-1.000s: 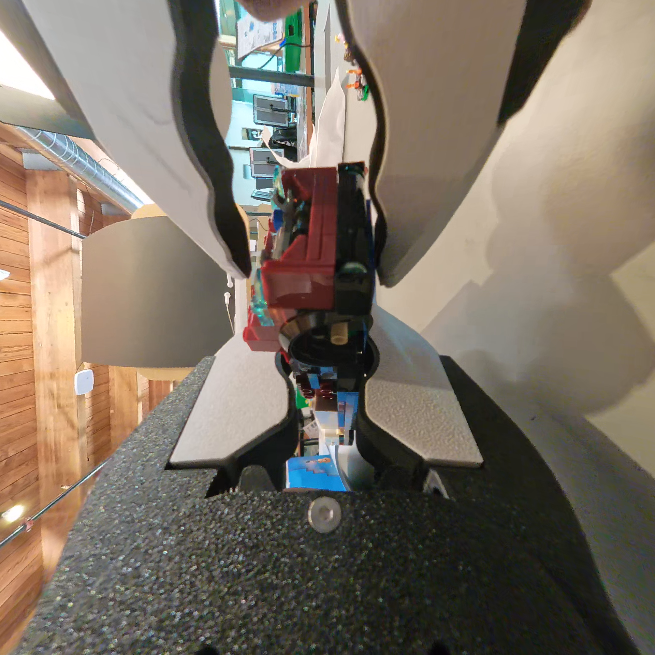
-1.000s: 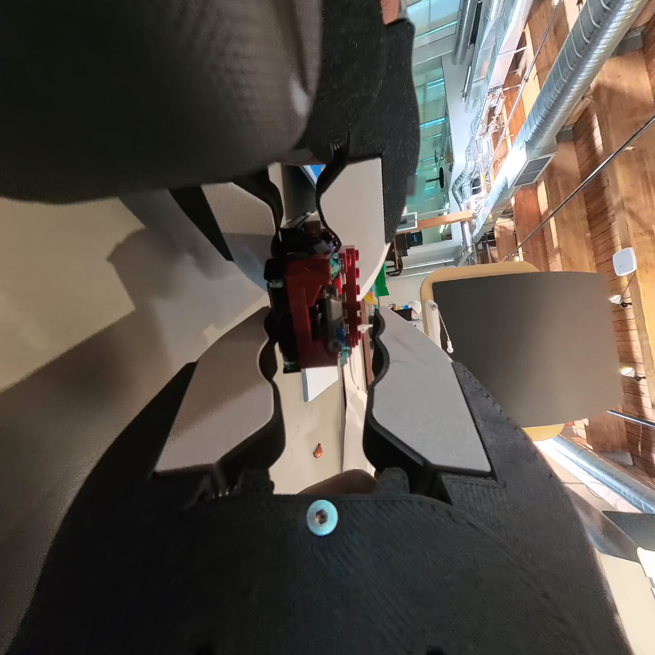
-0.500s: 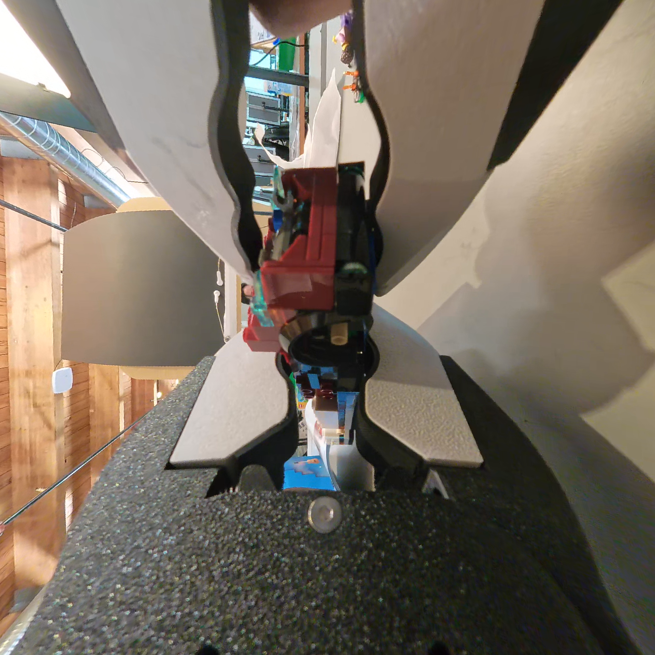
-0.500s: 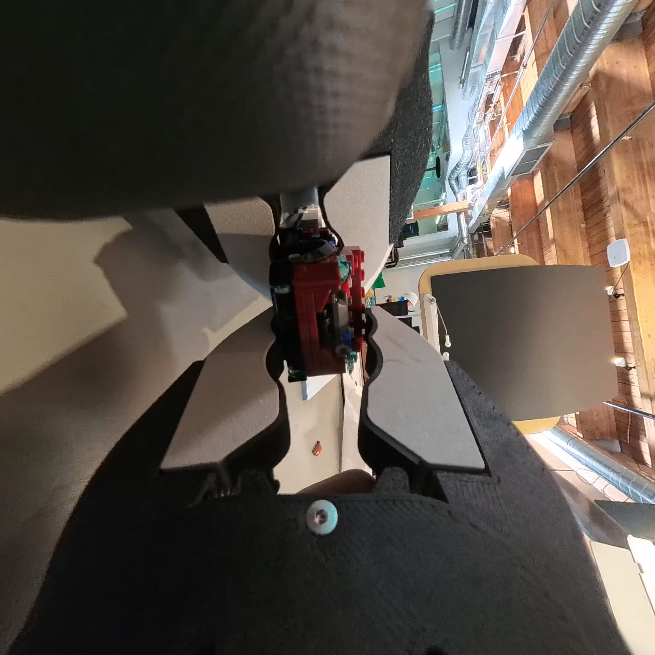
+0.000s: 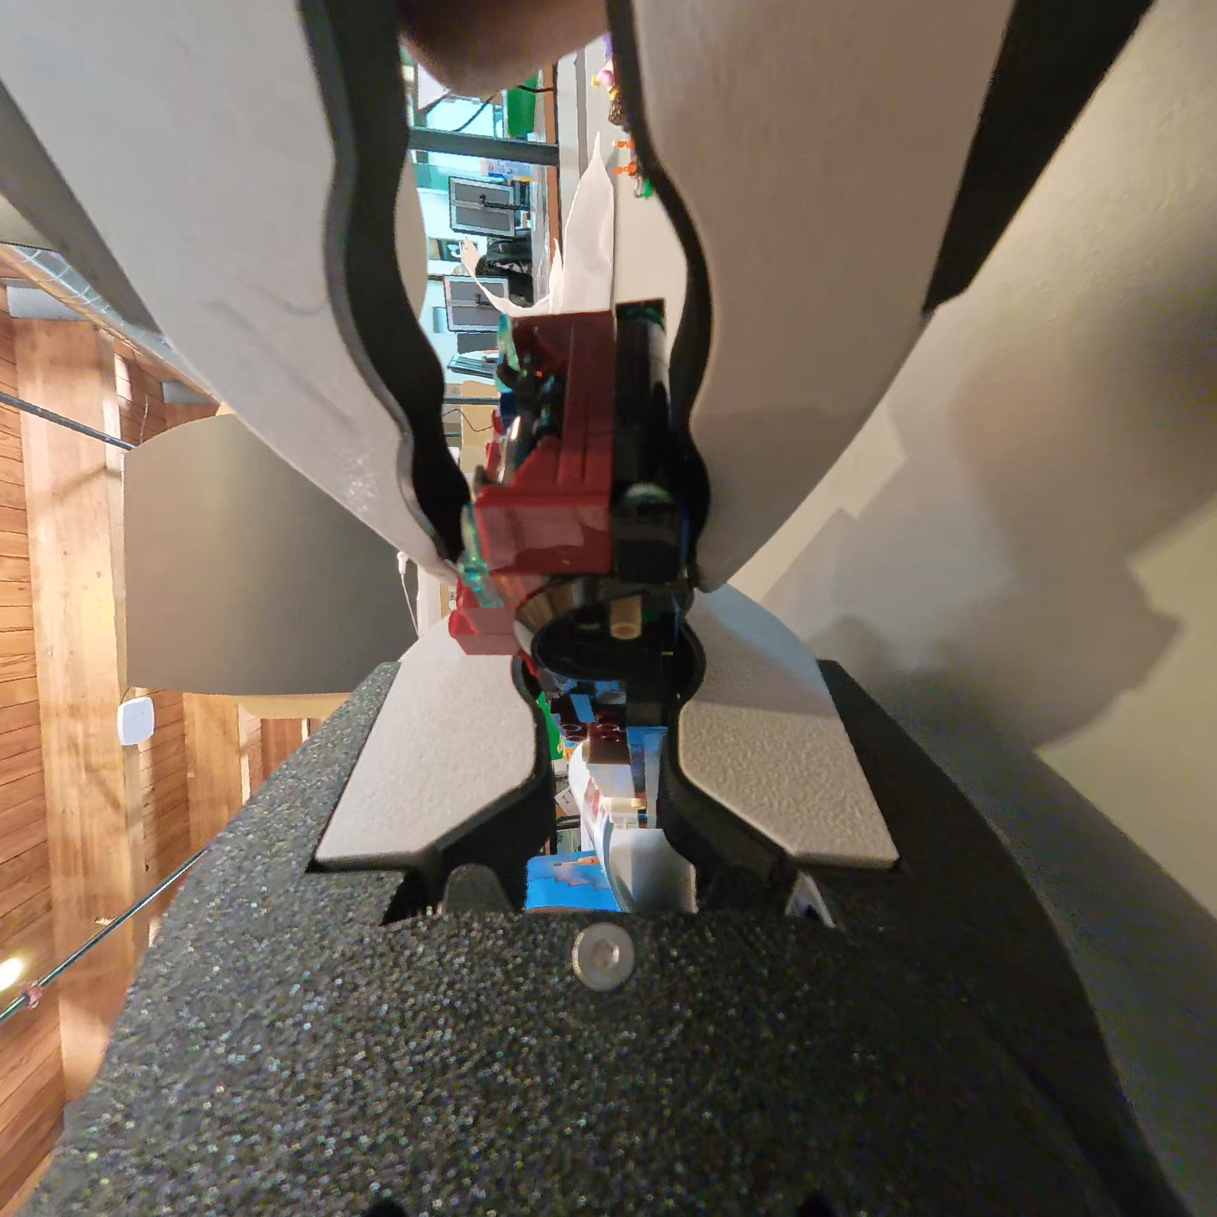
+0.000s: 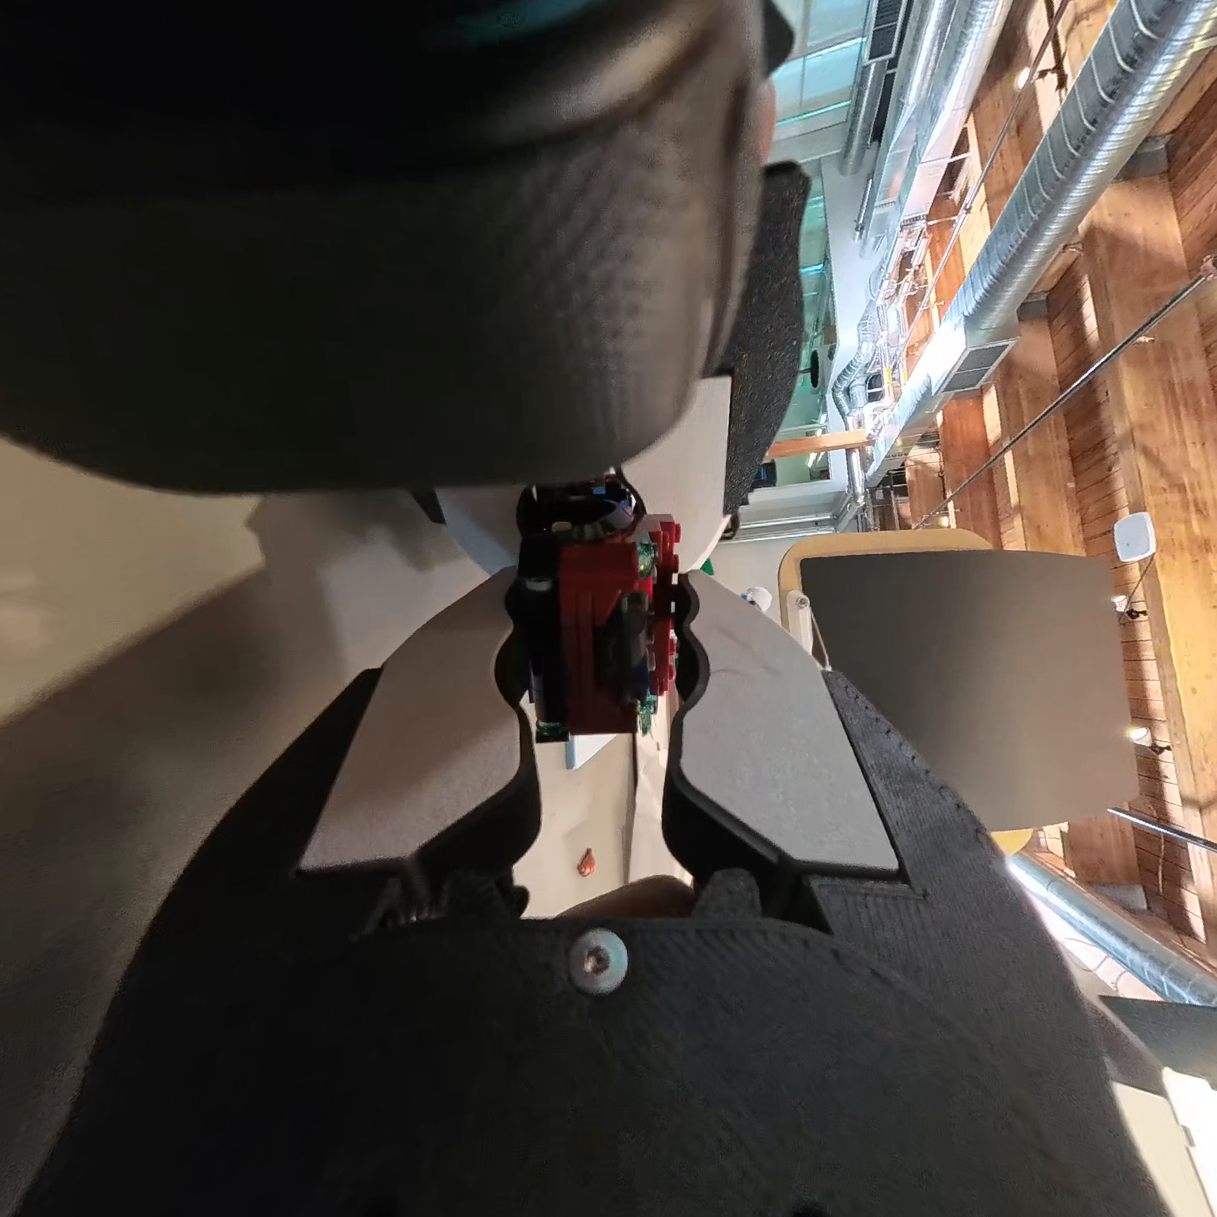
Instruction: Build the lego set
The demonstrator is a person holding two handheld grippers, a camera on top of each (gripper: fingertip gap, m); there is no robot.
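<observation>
A red and black toy brick model (image 5: 553, 527) hangs in the air between my two grippers, which face each other. In the left wrist view my left gripper (image 5: 602, 649) is shut on the model's near end, around a round black part (image 5: 612, 649). My right gripper (image 5: 579, 560) comes in from above, its pads pressed on the model's red and black sides. In the right wrist view my right gripper (image 6: 599, 593) grips the model (image 6: 593, 645), one pad on the black side, the other on the red studs. The left gripper (image 6: 573, 520) holds the far end.
A pale table top (image 5: 988, 461) runs along one side. A grey chair back (image 6: 955, 691) stands beyond it. White paper (image 5: 593, 230) and loose bricks with a blue box (image 5: 566, 882) lie behind the model. A small orange piece (image 6: 586, 863) lies on the table. A hand (image 6: 329, 263) covers the left gripper.
My right gripper's fingers stood apart around the model a second ago and have come together onto its sides. The left gripper has kept its hold. Both have moved slightly closer.
</observation>
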